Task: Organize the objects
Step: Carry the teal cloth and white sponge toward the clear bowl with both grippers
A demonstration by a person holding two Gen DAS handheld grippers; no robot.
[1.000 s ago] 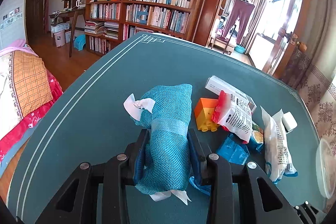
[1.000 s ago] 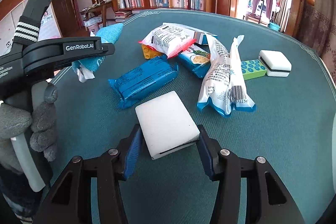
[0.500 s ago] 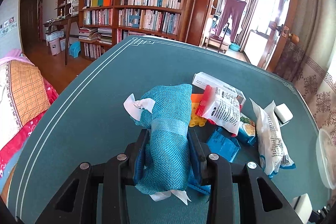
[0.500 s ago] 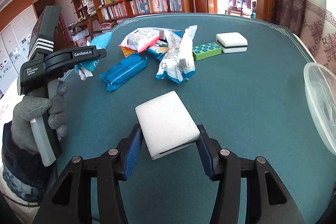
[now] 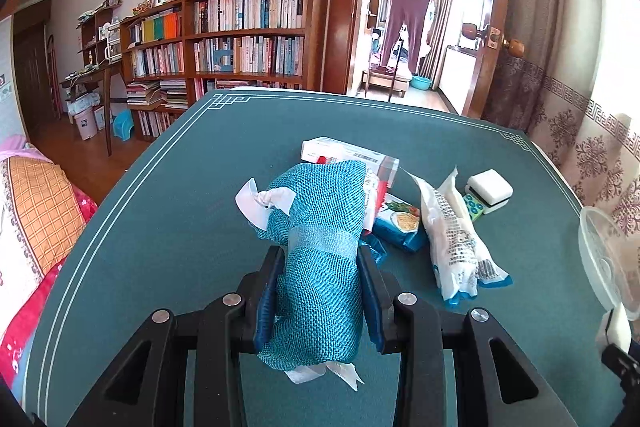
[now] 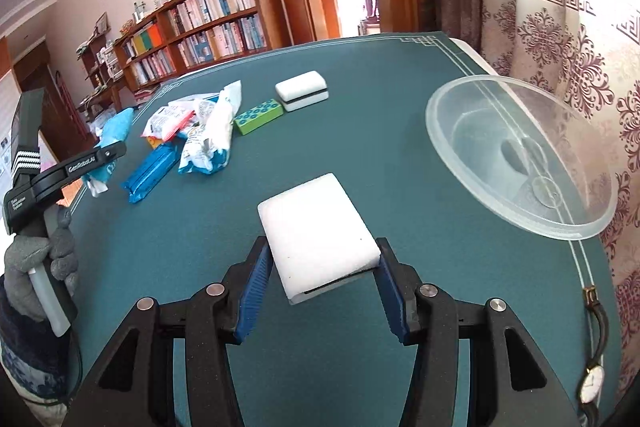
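Note:
My left gripper (image 5: pixel 320 259) is shut on a teal woven pouch (image 5: pixel 320 247) with white tissue at both ends, held above the green table (image 5: pixel 180 227). My right gripper (image 6: pixel 322 259) is shut on a white sponge block (image 6: pixel 316 231), held above the table, left of a clear plastic bowl (image 6: pixel 516 155). The left gripper and gloved hand also show in the right wrist view (image 6: pixel 80 163). A pile of snack packets (image 6: pixel 208 131), a blue packet (image 6: pixel 150 171), a green dotted block (image 6: pixel 258 113) and a second white block (image 6: pixel 302 89) lie mid-table.
A wristwatch (image 6: pixel 592 379) lies near the table's right edge. The bowl's rim shows at the right in the left wrist view (image 5: pixel 608 263). A white box (image 5: pixel 344 151) lies behind the pouch. Bookshelves and a doorway stand beyond the table.
Both grippers have swung to the right with their loads. The right gripper has moved away from the pile and the clear bowl has come into its view.

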